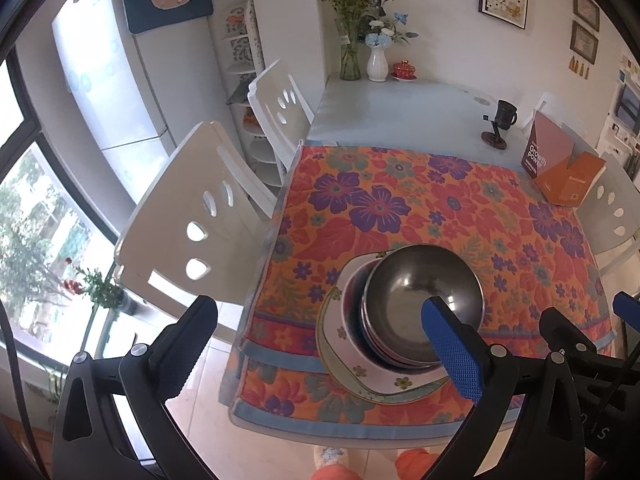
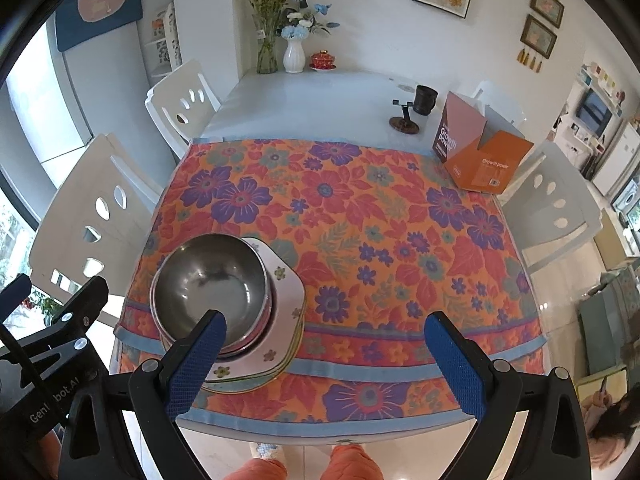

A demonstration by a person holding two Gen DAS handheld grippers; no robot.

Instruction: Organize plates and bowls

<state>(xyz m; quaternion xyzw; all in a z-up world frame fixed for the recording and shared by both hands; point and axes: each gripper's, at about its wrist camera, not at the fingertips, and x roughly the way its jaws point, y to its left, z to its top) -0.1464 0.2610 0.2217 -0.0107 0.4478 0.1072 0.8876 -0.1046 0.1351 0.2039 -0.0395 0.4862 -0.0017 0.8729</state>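
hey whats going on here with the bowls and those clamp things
A person holds two grippers above a table with a floral cloth. The metal bowls are nested in a stack on the flowered plates near the table's front edge. The left gripper and right gripper are both open and hold nothing.

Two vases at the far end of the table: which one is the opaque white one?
The white ribbed vase with blue and white flowers, standing between the clear glass vase of tall greenery and the red lidded cup.
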